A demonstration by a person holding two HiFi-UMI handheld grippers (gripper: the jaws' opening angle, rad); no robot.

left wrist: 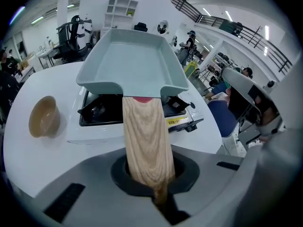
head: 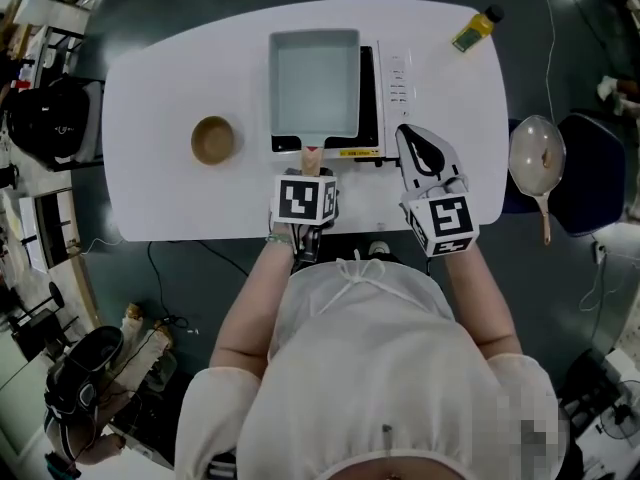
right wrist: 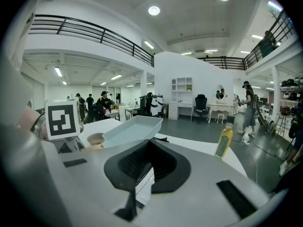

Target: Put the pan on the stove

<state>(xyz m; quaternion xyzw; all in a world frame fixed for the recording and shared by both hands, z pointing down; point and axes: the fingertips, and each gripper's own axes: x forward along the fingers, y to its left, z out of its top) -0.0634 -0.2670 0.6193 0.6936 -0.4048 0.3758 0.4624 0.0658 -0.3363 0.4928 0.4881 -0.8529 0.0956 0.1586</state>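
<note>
White table (head: 150, 118): my left gripper (left wrist: 158, 193) squeezes the square pan's (head: 315, 78) wood handle (left wrist: 144, 141), which points at me; my right gripper's (head: 415, 140) jaws are together.

A smooth, matt pale-blue pan (head: 315, 78) has a light, grained wooden handle (left wrist: 144, 141). The counter (head: 160, 98) is smooth and white; a bowl (head: 212, 139) looks wooden.
</note>
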